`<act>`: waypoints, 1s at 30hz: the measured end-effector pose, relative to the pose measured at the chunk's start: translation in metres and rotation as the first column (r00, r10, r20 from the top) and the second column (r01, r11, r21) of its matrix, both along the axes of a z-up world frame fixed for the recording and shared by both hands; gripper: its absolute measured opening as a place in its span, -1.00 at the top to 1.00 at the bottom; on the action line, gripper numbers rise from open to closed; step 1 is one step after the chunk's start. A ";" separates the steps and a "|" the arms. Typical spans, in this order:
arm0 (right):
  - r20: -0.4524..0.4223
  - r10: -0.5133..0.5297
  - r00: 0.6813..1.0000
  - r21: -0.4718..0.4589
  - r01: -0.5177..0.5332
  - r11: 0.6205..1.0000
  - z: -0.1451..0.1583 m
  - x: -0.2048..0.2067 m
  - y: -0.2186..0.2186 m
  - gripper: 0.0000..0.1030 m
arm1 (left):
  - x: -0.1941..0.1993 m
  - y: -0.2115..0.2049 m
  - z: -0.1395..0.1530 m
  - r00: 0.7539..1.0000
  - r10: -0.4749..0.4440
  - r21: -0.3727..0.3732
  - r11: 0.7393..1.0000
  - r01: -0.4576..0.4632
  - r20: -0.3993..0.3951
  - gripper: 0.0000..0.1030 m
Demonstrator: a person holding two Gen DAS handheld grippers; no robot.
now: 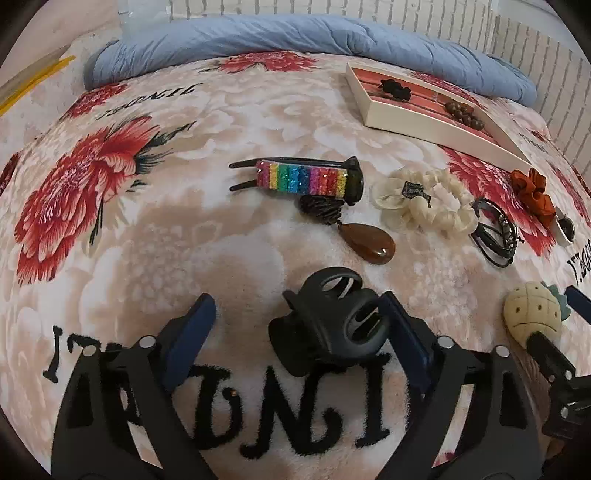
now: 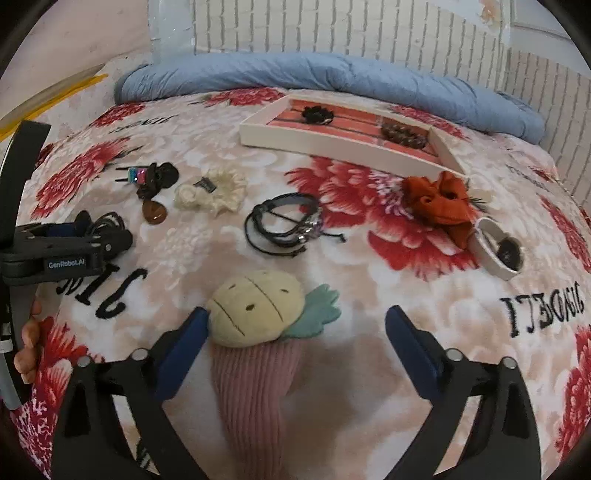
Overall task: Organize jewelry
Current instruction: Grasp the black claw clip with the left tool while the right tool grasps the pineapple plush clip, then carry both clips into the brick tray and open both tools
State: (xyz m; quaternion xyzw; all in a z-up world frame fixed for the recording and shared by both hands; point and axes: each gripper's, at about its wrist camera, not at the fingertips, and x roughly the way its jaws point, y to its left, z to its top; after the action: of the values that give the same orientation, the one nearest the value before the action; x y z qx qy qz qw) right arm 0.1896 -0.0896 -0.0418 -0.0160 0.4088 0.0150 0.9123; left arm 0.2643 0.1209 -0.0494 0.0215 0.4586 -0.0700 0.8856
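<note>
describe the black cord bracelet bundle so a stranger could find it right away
Start at the white tray on the flowered blanket. Nearer than it, between the cream scrunchie and orange scrunchie, lies the black cord bracelet bundle: thin loops, not fabric.

Setting: a bedroom in a home. Work surface: a bed covered by a plush floral blanket (image 1: 155, 229), cream and beige with large red peonies and black embroidered lettering. At the far edge: a rolled blue quilt (image 2: 332, 79) lying along a white brick-pattern wall (image 2: 369, 33). On the blanket: a white jewelry tray (image 2: 332, 142) with a striped red lining, a cream scrunchie (image 1: 424, 201), an orange scrunchie (image 2: 439, 201), a rainbow glitter hair clip (image 1: 303, 179), a black claw clip (image 1: 328, 325), black cord bracelets (image 2: 284, 221) and a plush pineapple toy (image 2: 255, 310). All are personal household accessories.
</note>
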 end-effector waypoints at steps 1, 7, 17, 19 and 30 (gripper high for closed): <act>-0.004 0.005 1.000 0.004 -0.005 1.000 -0.001 0.001 0.001 -0.63 | -0.001 0.000 0.000 1.000 -0.003 0.001 1.000 0.003 0.002 -0.61; -0.023 0.062 0.998 0.028 -0.061 0.998 -0.004 0.003 0.011 -0.11 | -0.003 -0.004 0.001 1.000 -0.026 0.008 1.000 0.026 0.008 -0.41; -0.014 0.074 0.997 0.091 -0.072 0.993 0.001 -0.003 0.004 0.21 | -0.005 -0.005 0.004 0.999 -0.041 -0.009 0.999 0.041 0.013 -0.11; -0.007 0.066 0.998 0.088 -0.065 0.994 0.004 -0.004 0.000 0.22 | -0.005 -0.005 0.004 0.999 -0.042 -0.008 0.999 0.042 0.016 -0.09; 0.012 -0.010 1.000 0.111 0.008 0.994 0.012 0.002 -0.049 0.22 | -0.009 -0.005 0.008 0.999 -0.031 0.008 0.999 0.031 0.034 -0.08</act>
State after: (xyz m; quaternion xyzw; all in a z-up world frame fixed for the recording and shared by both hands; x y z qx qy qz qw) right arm 0.1912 -0.1390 -0.0294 0.0364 0.4016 0.0335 0.9145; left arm 0.2554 0.1160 -0.0418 0.0333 0.4434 -0.0815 0.8920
